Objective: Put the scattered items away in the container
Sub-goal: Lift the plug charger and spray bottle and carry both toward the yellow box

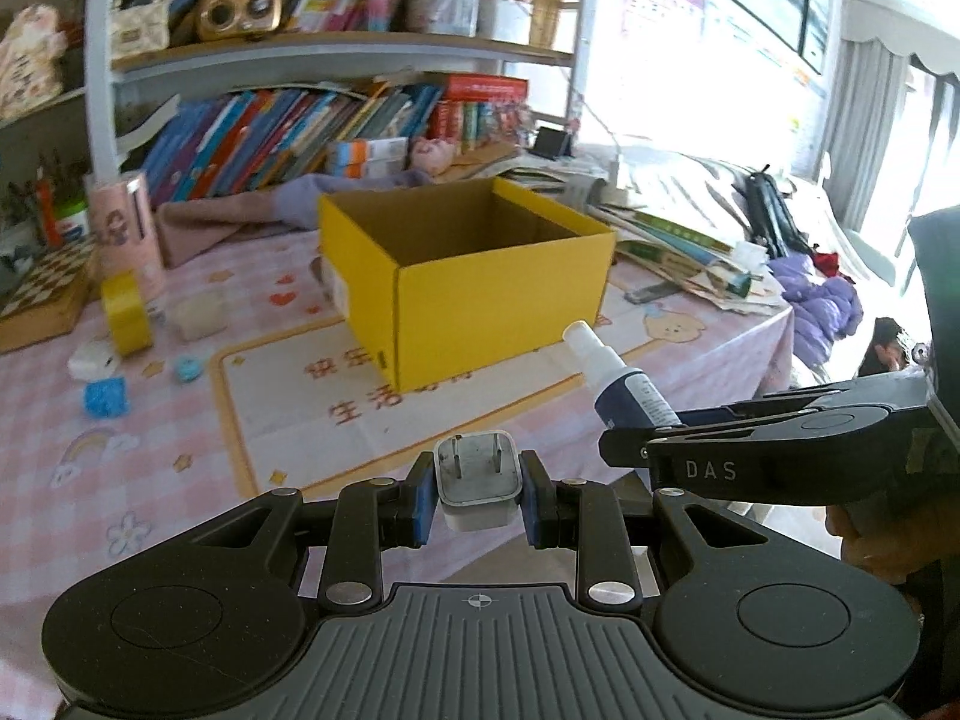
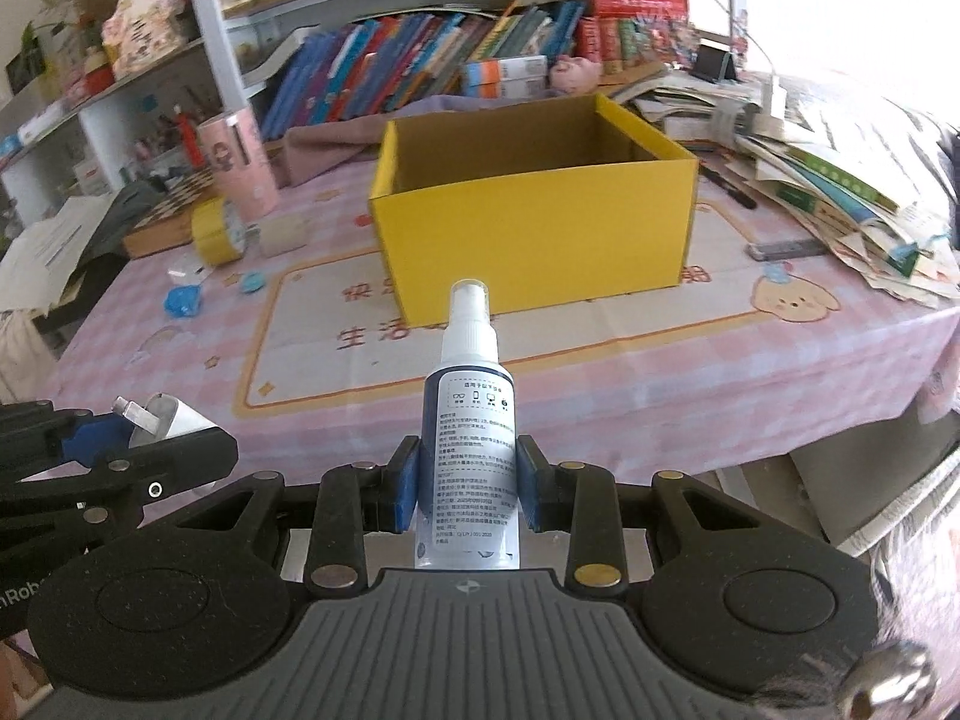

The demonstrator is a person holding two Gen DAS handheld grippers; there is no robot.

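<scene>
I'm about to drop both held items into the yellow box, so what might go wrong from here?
1. The left gripper and right gripper sit close together; they may knock each other over the yellow box.
2. The spray bottle is pinched low on its round body, so it may swing or slip.
3. The charger plug is small and smooth; it may twist out early.

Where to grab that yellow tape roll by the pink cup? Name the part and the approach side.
Judging from both views, the yellow tape roll stands on edge, leaning near the pink cup. Come from above and pinch across its two flat faces at the top of the ring; the rounded rim would likely slip.
</scene>
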